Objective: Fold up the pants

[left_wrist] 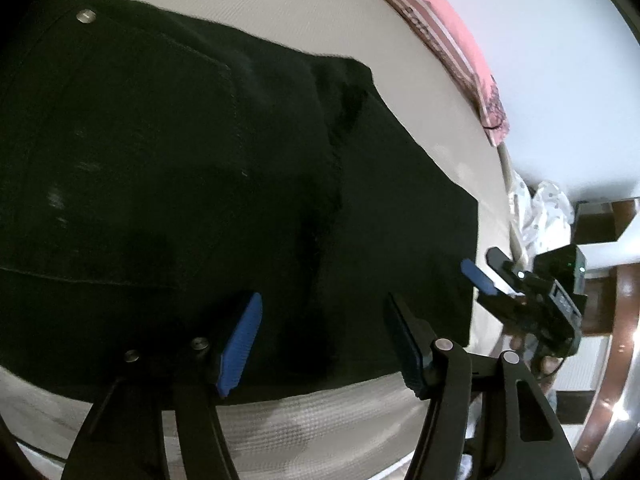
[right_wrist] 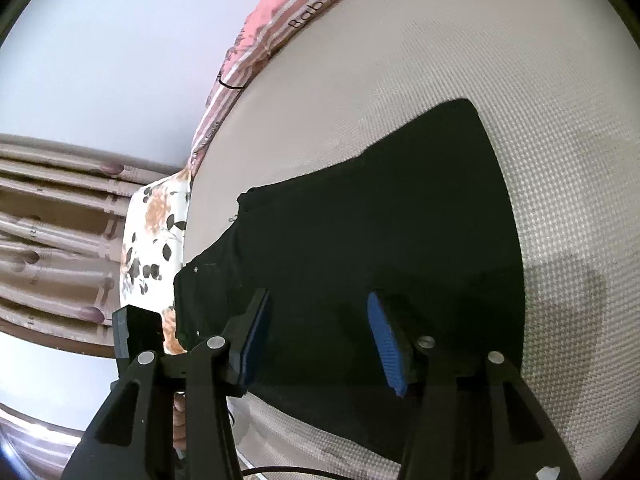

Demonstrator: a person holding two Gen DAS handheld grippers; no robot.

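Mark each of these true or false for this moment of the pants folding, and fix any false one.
1. The pants are black. True.
2. The left gripper has its jaws clamped on the fabric. False: the jaws stand open over the pants, holding nothing.
3. The pants lie on a light textured bed cover. True.
4. The right gripper is shut on a trouser hem. False: its jaws are open above the black cloth.
5. A pink striped cloth runs along the far edge of the cover. True.
6. The pants hang from a hanger. False: they lie flat on the cover.
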